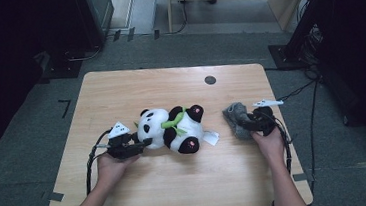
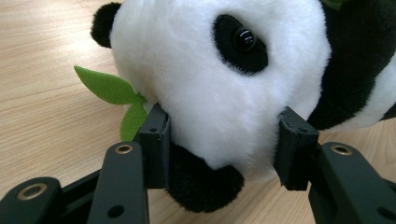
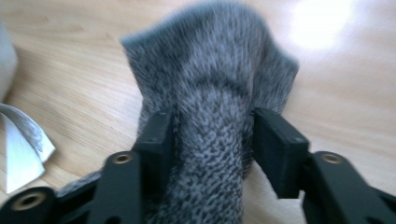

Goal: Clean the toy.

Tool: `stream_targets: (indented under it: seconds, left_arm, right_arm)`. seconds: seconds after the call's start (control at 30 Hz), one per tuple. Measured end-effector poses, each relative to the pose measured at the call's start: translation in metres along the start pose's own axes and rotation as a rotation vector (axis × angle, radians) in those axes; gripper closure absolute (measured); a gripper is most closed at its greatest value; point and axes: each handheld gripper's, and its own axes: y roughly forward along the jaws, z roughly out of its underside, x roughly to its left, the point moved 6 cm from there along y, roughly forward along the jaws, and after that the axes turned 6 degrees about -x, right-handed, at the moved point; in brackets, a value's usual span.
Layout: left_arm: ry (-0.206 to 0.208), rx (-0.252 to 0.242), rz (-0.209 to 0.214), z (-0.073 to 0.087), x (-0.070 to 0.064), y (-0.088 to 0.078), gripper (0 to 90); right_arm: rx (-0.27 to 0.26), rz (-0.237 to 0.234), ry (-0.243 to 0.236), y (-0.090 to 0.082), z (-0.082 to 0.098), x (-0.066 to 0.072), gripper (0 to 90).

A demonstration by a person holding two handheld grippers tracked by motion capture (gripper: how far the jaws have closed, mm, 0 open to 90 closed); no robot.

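Your left gripper [image 1: 143,144] lies low on the wooden surface [image 1: 178,183], near its left side, and points right at the plush panda [image 1: 173,129]. In the left gripper view its two jaws sit on either side of the panda's white head [image 2: 205,84], with both pads pressed into the fur, so it is clamped on the toy. A green felt leaf [image 2: 109,88] sticks out beside the left jaw, and the panda's black ear [image 2: 105,23] shows at the top left.

The panda lies on its side at the middle of the surface, its head toward your left hand [image 1: 109,167] and its feet toward the right. A white tag [image 1: 211,138] rests on the wood just beside its lower foot.

Your right gripper [image 1: 245,122] is at the grey knitted sock [image 1: 236,116], which lies right of the panda and apart from it. In the right gripper view a raised fold of the sock [image 3: 210,140] stands between the jaws. The left pad touches the knit, while a gap shows at the right pad, so the jaws are apart and not pinching.
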Motion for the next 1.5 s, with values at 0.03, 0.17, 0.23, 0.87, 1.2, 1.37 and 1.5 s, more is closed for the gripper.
stream_targets:
  seconds: [0.03,0.17,0.23,0.87,1.2,1.37,1.5]
  left_arm:
    - [0.000,0.001,0.000,0.000,0.000,0.000,47.4]
    - [0.002,0.000,0.000,0.000,0.000,0.000,47.0]
    - [0.002,0.001,0.001,0.000,0.000,0.000,47.0]
    - [-0.072,0.017,0.008,-0.008,0.002,-0.001,50.8]
    - [-0.075,0.018,0.004,-0.009,0.002,0.000,50.9]
    - [-0.063,0.021,-0.006,-0.009,0.000,0.000,50.9]
    - [-0.065,0.021,-0.006,-0.009,0.001,0.000,50.8]
  right_arm:
    - [-0.024,-0.001,0.001,-0.004,-0.003,0.001,40.3]
    - [-0.113,-0.033,-0.008,-0.018,-0.015,0.011,41.3]
    - [-0.120,-0.046,-0.011,-0.019,-0.016,0.014,42.1]
    - [-0.180,-0.433,-0.146,-0.027,-0.021,0.109,36.8]
    - [-0.162,-0.571,-0.330,-0.034,0.000,0.157,31.9]
    - [-0.127,-0.576,-0.363,-0.026,0.006,0.169,27.1]
    - [-0.122,-0.553,-0.400,-0.022,0.009,0.177,27.2]
